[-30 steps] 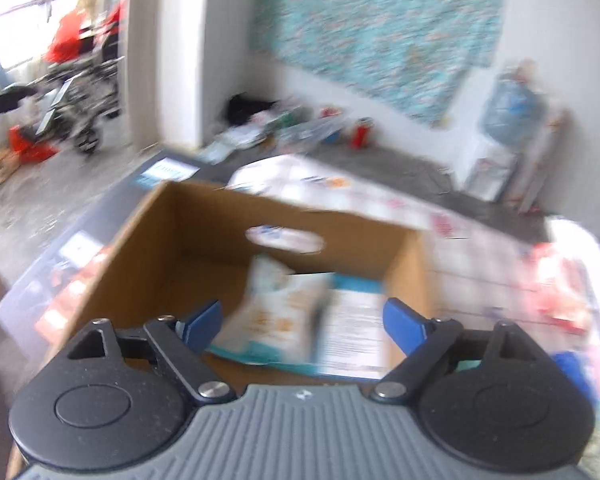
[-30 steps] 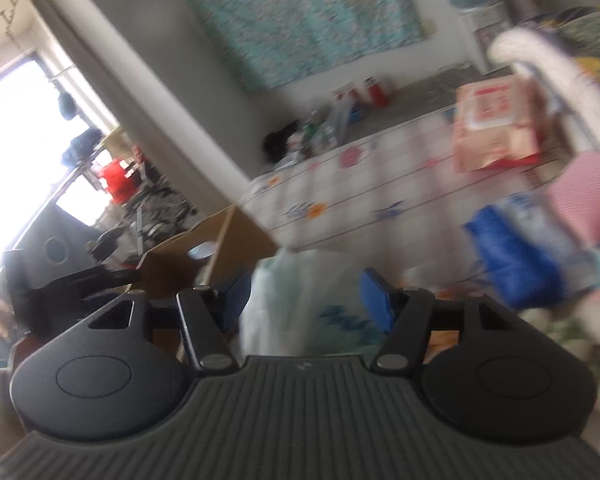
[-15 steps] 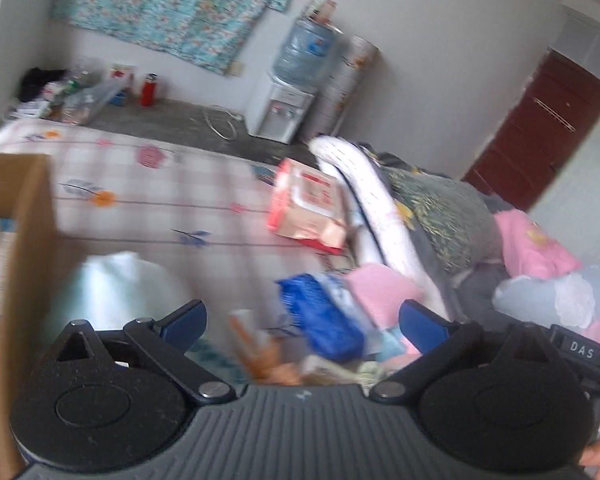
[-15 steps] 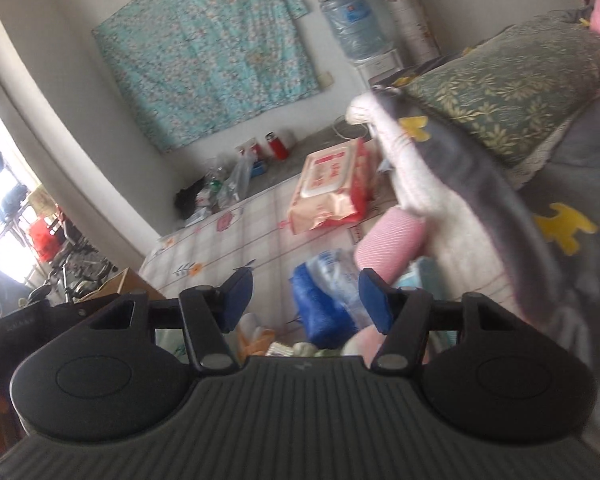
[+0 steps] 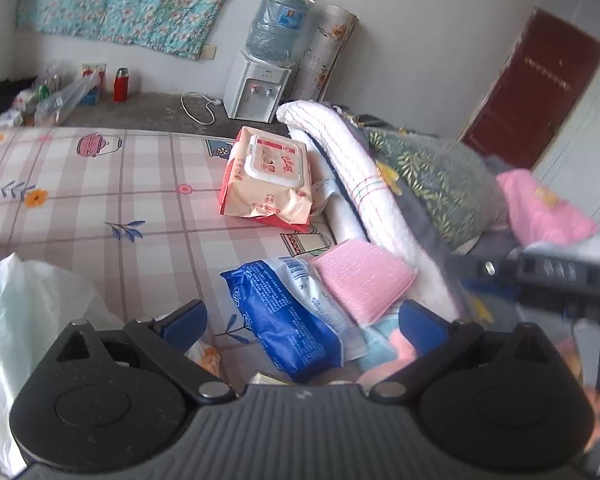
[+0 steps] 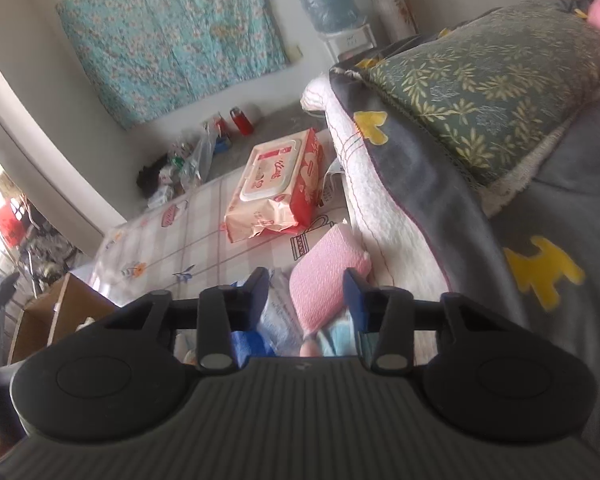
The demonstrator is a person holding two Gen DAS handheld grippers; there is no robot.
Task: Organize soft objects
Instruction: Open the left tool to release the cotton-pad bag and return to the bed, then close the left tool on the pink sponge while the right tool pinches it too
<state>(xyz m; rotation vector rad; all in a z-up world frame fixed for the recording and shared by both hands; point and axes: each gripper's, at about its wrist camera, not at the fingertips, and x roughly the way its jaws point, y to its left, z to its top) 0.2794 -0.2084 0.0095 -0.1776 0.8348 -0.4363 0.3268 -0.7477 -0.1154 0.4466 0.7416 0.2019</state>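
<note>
A: What sits at the far left of the bed (image 5: 100,184)?

B: In the left wrist view, a crumpled pale plastic bag (image 5: 24,320) lies at the near left edge. In the right wrist view a cardboard box (image 6: 56,312) stands off the bed's left side.

A: And the left tool (image 5: 302,318)?

B: Its blue pads are spread wide with nothing pinched. A blue packet (image 5: 284,320) lies on the checked sheet between them, untouched.

A: Moving rightward?

B: A pink sponge-like pad (image 5: 364,276) rests just beside the blue packet, touching its right edge. Farther away, a pink-and-orange wet wipes pack (image 5: 268,176) lies flat on the sheet, well apart from both.

A: What is the right tool (image 6: 306,286) doing?

B: Its jaws are closing around the near end of the pink pad (image 6: 324,268), which sits between the blue pads. Whether they press on it yet cannot be told. The blue packet (image 6: 252,338) shows just left of it, under the left finger.

A: And at the right?

B: A folded white towel (image 5: 352,172) and a grey blanket with yellow shapes (image 6: 500,240) are heaped beside the pad, with a green leaf-print pillow (image 6: 488,80) on top.
</note>
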